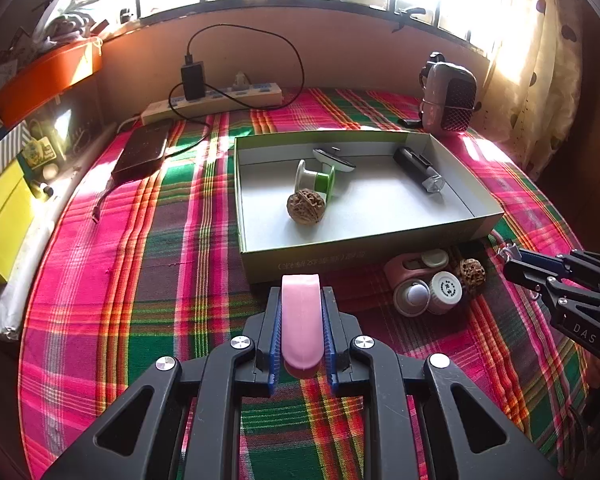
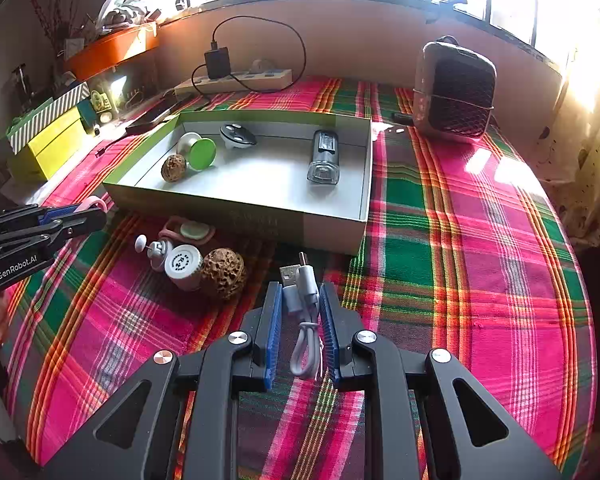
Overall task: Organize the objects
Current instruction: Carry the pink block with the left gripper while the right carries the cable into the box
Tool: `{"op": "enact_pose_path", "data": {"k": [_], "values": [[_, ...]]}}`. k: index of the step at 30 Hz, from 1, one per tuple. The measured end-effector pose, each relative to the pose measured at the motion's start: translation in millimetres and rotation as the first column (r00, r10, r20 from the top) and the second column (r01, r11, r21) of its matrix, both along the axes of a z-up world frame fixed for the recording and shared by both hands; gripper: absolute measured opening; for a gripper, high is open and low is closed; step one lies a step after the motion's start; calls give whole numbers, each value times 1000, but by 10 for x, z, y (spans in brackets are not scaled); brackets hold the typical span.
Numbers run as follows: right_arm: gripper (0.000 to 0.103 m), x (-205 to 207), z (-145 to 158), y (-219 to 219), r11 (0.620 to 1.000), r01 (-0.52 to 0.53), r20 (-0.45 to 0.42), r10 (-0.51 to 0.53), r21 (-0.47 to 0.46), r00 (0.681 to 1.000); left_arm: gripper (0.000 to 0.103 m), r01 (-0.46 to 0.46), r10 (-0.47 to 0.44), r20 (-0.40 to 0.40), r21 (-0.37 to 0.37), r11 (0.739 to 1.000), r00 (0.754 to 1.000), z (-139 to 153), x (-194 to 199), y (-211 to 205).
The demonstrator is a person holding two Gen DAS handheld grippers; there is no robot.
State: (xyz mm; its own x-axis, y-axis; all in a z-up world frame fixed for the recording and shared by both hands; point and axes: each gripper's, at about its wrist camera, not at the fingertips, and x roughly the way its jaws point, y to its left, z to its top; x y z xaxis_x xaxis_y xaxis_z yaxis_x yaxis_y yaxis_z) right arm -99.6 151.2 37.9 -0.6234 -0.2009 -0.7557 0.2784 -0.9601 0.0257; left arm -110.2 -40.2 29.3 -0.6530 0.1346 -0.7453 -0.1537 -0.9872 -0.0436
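Holding a pink clip point(image 1: 301, 320) clamped in my left gripper point(image 1: 301, 332) | my right gripper point(image 2: 300, 320) gripping a coiled USB cable point(image 2: 305, 320) | both just before the cardboard box point(image 1: 380, 240) on the plaid-covered counter point(image 1: 140, 280).

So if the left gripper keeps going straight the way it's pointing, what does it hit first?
Probably the near wall of the open box. The left gripper, shut on a pink piece, aims right at it, though depth is hard to judge.
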Motion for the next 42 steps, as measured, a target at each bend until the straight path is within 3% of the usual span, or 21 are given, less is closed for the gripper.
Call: {"op": "enact_pose_path", "data": {"k": [21,31,42], "values": [[20,-312,439,-191,999,-22,-76,19,-39,997,16,1,1,-36,39,999,999,261,-345,71],[20,-739,458,-304,999,-21,-66,18,-49,998,16,-17,19,-37,38,999,999,298,-742,37],[20,-1193,286,-438,998,-21,-11,20,-52,1000,16,-32,32,-6,30,999,999,206,-1188,3]]}}
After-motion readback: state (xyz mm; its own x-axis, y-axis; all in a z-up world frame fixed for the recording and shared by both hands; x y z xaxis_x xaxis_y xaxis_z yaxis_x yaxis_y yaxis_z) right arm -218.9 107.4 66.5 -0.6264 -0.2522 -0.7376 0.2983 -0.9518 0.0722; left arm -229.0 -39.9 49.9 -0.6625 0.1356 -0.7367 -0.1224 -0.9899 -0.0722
